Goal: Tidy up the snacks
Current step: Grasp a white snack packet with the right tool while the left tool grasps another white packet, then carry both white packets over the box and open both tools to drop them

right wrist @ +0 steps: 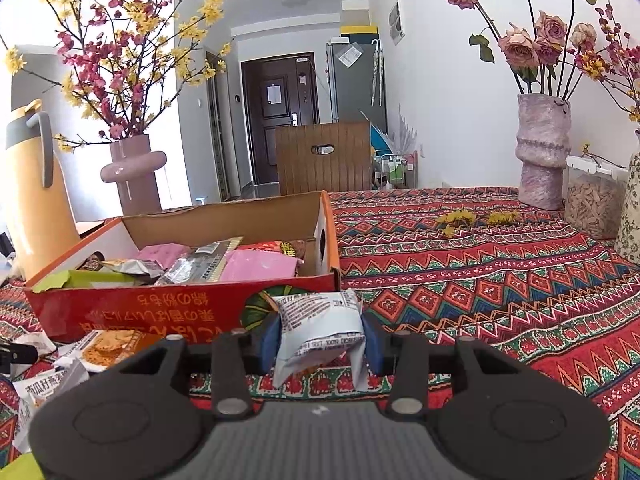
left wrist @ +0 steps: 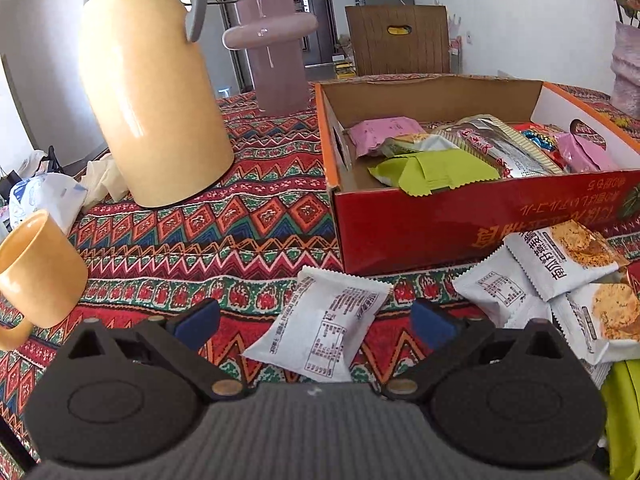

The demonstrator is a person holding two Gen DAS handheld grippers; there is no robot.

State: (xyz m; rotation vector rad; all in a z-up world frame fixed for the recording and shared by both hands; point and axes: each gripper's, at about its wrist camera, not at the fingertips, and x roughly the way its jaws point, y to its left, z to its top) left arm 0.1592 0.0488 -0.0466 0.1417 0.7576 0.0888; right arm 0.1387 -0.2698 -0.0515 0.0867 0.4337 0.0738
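Carrying white snack packet (right wrist: 320, 330) pinched in my right gripper (right wrist: 322, 340) | left gripper (left wrist: 316, 320) spread wide over another packet (left wrist: 320, 324) | next: drop into box (right wrist: 332, 236)

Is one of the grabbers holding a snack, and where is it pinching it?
Yes. The right gripper pinches a white snack packet across its middle, jaws pressing both sides. The left gripper is open and holds nothing.
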